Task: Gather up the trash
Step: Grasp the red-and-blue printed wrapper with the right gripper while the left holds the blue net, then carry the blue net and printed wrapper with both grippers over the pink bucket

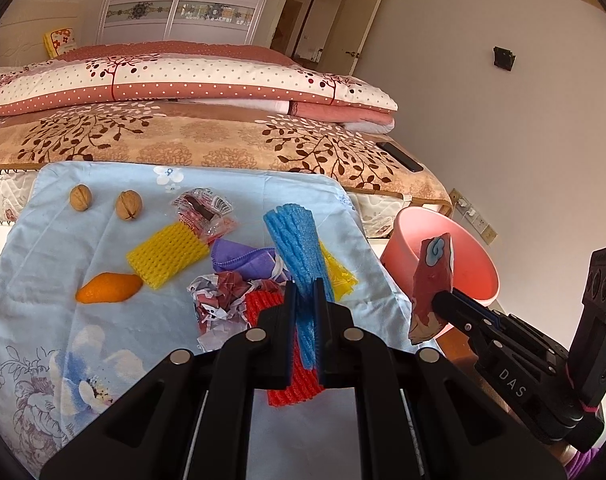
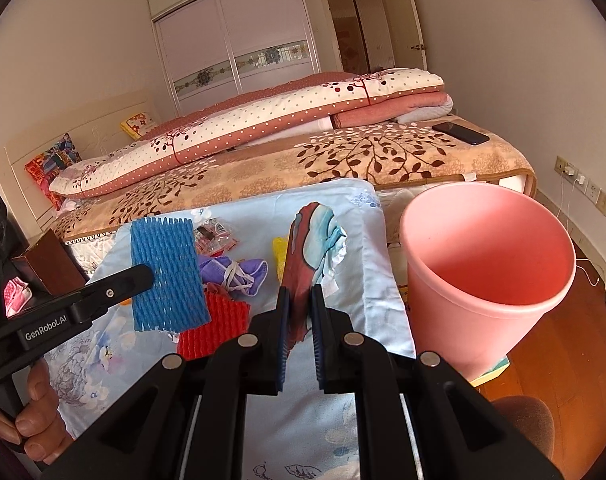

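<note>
My left gripper (image 1: 305,286) is shut on a blue foam net (image 1: 295,244), held above the light-blue floral cloth (image 1: 43,280); it also shows in the right wrist view (image 2: 167,276). My right gripper (image 2: 300,294) is shut on a red and blue wrapper (image 2: 309,256), held left of the pink bin (image 2: 487,268). In the left wrist view the wrapper (image 1: 433,280) hangs in front of the bin (image 1: 403,248). On the cloth lie a red foam net (image 1: 263,304), a yellow foam net (image 1: 167,254), crumpled paper (image 1: 219,296), a clear snack wrapper (image 1: 205,210) and an orange peel (image 1: 109,288).
Two walnuts (image 1: 81,197) (image 1: 129,205) sit at the cloth's far left. A purple cloth (image 1: 243,256) lies mid-cloth. The bed with folded quilts (image 1: 183,80) is behind, a phone (image 1: 399,156) at its corner. A wooden floor (image 2: 583,340) lies to the right.
</note>
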A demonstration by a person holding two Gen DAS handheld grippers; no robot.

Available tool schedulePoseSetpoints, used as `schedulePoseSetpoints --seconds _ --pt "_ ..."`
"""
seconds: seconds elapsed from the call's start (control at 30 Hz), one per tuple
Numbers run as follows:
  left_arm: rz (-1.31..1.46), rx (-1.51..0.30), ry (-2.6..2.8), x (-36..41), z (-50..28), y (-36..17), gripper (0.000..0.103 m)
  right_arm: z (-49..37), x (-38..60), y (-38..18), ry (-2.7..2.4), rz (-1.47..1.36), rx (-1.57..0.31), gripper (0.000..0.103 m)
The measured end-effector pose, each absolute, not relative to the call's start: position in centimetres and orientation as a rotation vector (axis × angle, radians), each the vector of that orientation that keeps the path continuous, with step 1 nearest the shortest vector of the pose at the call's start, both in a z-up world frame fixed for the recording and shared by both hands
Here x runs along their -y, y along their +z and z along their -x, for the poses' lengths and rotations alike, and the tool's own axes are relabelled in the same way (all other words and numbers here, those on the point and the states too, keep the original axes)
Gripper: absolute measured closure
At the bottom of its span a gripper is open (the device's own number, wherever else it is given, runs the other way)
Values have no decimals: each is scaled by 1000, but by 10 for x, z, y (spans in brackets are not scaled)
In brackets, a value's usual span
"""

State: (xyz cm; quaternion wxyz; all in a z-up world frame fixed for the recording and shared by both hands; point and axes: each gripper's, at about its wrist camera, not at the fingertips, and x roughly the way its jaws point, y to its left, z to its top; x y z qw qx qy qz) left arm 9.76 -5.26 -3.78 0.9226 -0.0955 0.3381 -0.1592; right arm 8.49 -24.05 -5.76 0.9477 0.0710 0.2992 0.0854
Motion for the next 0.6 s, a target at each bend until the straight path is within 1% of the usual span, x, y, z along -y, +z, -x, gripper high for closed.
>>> schedulePoseSetpoints --seconds 0.6 --pt "141 -695 -401 105 -118 -26 96 -90 271 -53 136 -191 -561 93"
